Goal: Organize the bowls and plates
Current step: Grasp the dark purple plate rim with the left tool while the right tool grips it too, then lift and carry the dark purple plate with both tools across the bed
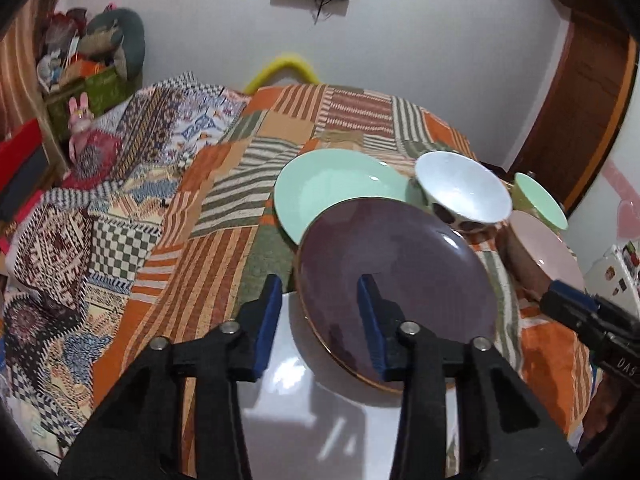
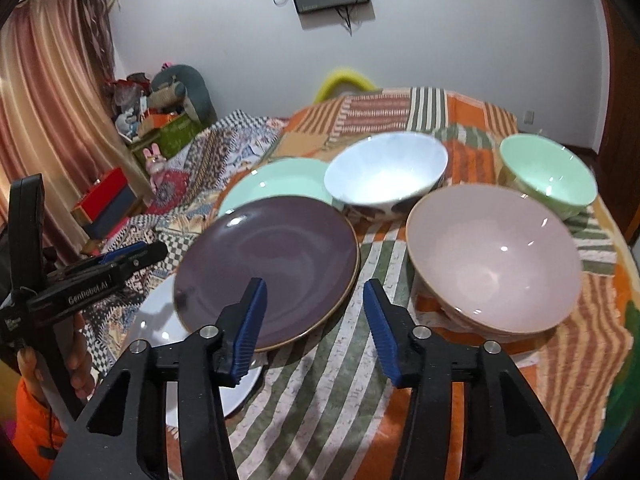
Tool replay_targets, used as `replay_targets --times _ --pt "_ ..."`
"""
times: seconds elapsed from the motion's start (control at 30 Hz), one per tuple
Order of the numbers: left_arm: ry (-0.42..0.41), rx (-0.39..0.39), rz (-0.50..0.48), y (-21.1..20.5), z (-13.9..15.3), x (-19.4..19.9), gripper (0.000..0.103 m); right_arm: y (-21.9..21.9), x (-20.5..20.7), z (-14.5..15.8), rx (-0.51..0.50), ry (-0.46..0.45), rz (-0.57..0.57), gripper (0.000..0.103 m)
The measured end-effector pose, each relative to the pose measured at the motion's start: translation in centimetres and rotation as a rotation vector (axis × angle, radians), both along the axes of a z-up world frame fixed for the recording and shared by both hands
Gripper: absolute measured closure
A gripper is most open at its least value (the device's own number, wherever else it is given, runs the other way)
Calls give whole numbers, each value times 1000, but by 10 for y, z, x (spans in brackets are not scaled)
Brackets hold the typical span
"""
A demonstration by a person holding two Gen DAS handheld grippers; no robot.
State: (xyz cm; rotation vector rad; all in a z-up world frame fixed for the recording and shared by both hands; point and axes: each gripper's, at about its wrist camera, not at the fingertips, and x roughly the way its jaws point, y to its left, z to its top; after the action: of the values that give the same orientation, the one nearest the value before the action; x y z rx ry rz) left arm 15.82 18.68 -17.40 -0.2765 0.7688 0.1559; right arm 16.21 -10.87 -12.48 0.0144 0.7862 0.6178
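Observation:
A dark purple plate [image 1: 400, 292] [image 2: 272, 260] lies on the patchwork cloth with its near edge resting on a white plate [image 1: 288, 380] [image 2: 160, 320]. My left gripper [image 1: 320, 284] is open, one finger over the purple plate and the other outside its left rim, with no pad pressing. My right gripper [image 2: 314, 286] is open astride the plate's right rim in the same way. Behind are a mint green plate [image 1: 332, 192] [image 2: 276, 180], a white spotted bowl [image 1: 464, 188] [image 2: 384, 172], a pink bowl [image 1: 548, 252] [image 2: 496, 260] and a green bowl [image 1: 540, 200] [image 2: 548, 176].
The patchwork cloth [image 2: 328, 392] covers the whole surface and a bed to the left. Boxes and soft toys [image 1: 92, 64] pile up at the back left by a curtain [image 2: 40, 128]. A hand in an orange sleeve [image 2: 36, 420] holds the left gripper [image 2: 136, 254].

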Motion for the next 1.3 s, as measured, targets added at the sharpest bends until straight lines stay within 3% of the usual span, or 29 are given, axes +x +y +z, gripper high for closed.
replay_targets --times 0.13,0.8,1.1,1.3 --pt "20 -29 19 12 -13 13 74 6 12 -12 -13 47 -4 66" --pt "58 -59 -24 20 -40 53 84 17 38 -37 -61 134 -33 82" --pt "71 -97 -50 24 -42 57 85 17 40 -38 -46 151 -46 81" --pt "87 -47 -64 15 -37 52 84 18 40 -35 -51 161 -57 81"
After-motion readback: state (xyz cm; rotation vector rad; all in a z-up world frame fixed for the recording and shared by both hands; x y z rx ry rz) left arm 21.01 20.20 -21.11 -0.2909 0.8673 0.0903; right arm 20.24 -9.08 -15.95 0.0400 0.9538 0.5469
